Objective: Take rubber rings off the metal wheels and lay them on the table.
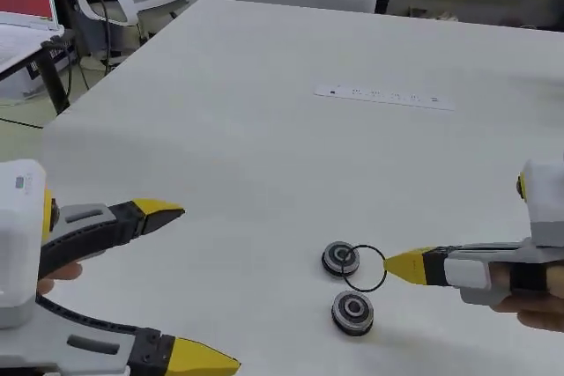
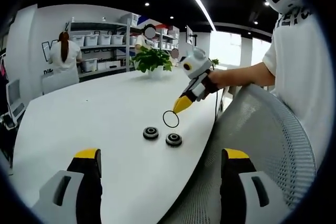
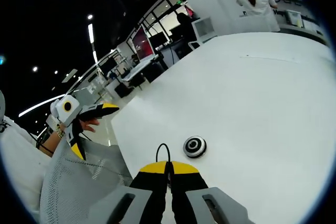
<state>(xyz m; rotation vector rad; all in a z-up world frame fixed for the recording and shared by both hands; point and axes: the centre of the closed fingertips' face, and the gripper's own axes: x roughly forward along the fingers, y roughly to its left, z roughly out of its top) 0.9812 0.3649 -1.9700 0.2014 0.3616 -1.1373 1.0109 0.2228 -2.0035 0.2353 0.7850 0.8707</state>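
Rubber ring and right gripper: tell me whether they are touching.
Touching. In the right gripper view, the right gripper has its jaws shut, and the rubber ring rises as a loop from between their yellow tips.

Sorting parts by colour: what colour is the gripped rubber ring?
Black; the rubber ring shows best in the head view.
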